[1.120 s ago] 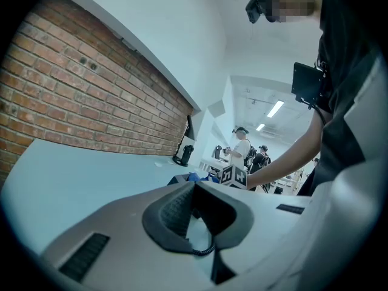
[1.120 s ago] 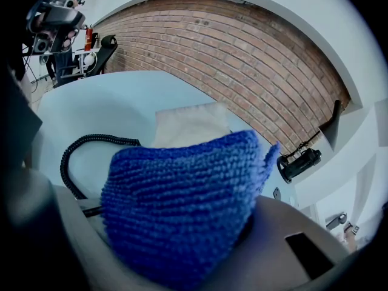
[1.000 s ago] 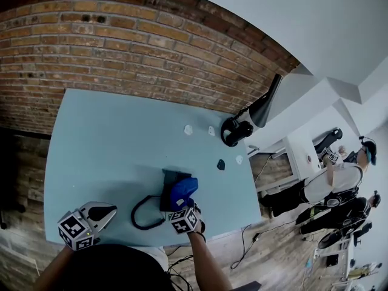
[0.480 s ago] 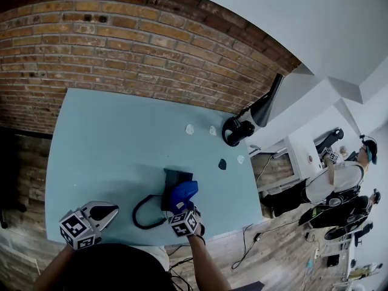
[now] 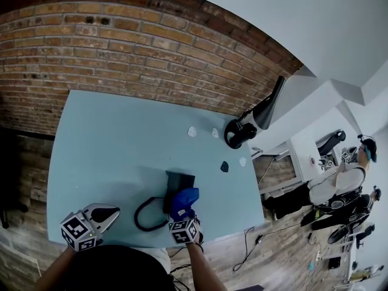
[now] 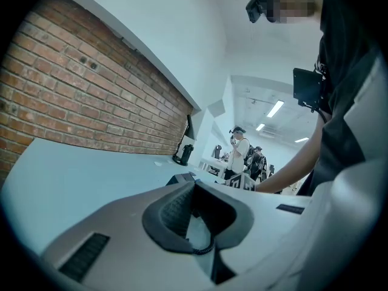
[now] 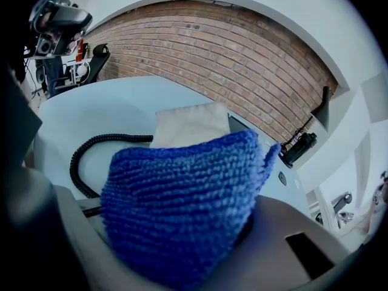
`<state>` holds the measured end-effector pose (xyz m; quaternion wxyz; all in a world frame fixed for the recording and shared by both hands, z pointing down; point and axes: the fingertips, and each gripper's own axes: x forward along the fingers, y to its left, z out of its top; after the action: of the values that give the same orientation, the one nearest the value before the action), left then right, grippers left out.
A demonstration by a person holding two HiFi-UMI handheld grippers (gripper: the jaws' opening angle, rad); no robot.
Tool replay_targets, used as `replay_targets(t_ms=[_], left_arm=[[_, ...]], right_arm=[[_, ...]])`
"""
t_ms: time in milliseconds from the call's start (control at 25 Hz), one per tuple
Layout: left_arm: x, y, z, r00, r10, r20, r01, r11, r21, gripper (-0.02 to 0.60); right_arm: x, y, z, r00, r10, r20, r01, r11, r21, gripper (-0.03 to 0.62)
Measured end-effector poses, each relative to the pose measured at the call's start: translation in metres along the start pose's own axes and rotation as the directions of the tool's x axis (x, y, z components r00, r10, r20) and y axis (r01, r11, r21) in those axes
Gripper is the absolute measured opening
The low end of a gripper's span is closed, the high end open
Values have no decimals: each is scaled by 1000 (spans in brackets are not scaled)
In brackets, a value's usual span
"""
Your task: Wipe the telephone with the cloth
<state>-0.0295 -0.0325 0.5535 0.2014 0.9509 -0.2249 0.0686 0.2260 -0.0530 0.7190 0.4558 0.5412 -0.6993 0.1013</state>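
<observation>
Head view has the right gripper [image 5: 183,211] down at the near edge of the pale blue table [image 5: 109,138], its 2 jaws clamped on a bunched blue cloth [image 5: 183,197]. That cloth sits over the near end of the dark telephone [image 5: 180,181], which lies near the table's front edge with its black coiled cord [image 5: 143,214] looping off to the left. Right gripper view is basically all cloth [image 7: 182,205], wedged between the jaws. The left gripper [image 5: 113,211] hangs well off to the left near the table edge; its own view shows the jaws together with nothing in them.
</observation>
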Motion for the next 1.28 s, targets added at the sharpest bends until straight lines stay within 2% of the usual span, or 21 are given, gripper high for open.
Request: replay_targets(t_ms=[280, 360, 400, 440, 480, 560, 600, 640, 680, 720, 760, 840, 880, 960, 1040, 1160, 1280], left_arm=[[0, 0, 2, 1000, 4, 4, -4, 1000, -4, 23], [1, -1, 5, 1000, 7, 9, -7, 1000, -3, 23], [0, -1, 6, 1000, 10, 11, -10, 1000, -4, 23], [-1, -1, 8, 1000, 14, 12, -14, 1000, -7, 23], [-2, 0, 9, 1000, 18, 14, -18, 1000, -11, 23], [-6, 3, 9, 1000, 24, 18, -24, 1000, -19, 23], [-9, 4, 9, 999, 27, 19, -27, 999, -22, 23], [-11, 5, 8, 999, 29, 17, -28, 999, -25, 23], [-11, 5, 6, 999, 29, 14, -28, 999, -27, 23], [-11, 5, 4, 1000, 26, 9, -26, 999, -28, 23], [-10, 4, 3, 1000, 23, 4, -23, 999, -29, 23], [-7, 2, 3, 1000, 15, -4, -15, 1000, -24, 23], [-6, 2, 4, 1000, 11, -4, -12, 1000, -21, 23], [-6, 3, 6, 1000, 8, 0, -8, 1000, -20, 23], [-8, 5, 5, 1000, 13, 3, -13, 1000, -23, 23], [-9, 7, 2, 1000, 25, -1, -25, 999, -34, 23], [-10, 7, 7, 999, 38, 7, -38, 999, -31, 23]], right_arm=[[-6, 7, -10, 999, -24, 30, 22, 997, 72, 60], [-11, 11, -18, 999, -18, 39, 12, 988, 155, 63], [-15, 11, -22, 998, -8, 61, -8, 969, 247, 73], [-21, 9, -24, 995, -1, 103, -38, 927, 374, 81], [-28, 4, -24, 987, -10, 160, -75, 853, 516, 86], [-43, -20, -26, 962, -90, 260, -141, 650, 747, 87], [-48, -36, -27, 949, -143, 280, -154, 565, 811, 87], [-52, -55, -29, 941, -191, 281, -147, 517, 843, 87], [-56, -75, -29, 936, -230, 267, -115, 517, 848, 87], [-59, -96, -27, 934, -262, 244, -59, 559, 827, 87], [-62, -116, -23, 931, -293, 217, 17, 630, 777, 87], [-68, -156, -7, 920, -355, 166, 189, 773, 606, 87], [-71, -173, 5, 911, -384, 151, 263, 823, 504, 87], [-72, -195, 33, 898, -413, 154, 350, 881, 318, 87], [-59, -202, 57, 903, -391, 179, 355, 913, 202, 89], [-22, -190, 80, 940, -298, 163, 283, 953, 113, 91], [21, -142, 75, 995, -98, 22, 98, 995, 16, 92]])
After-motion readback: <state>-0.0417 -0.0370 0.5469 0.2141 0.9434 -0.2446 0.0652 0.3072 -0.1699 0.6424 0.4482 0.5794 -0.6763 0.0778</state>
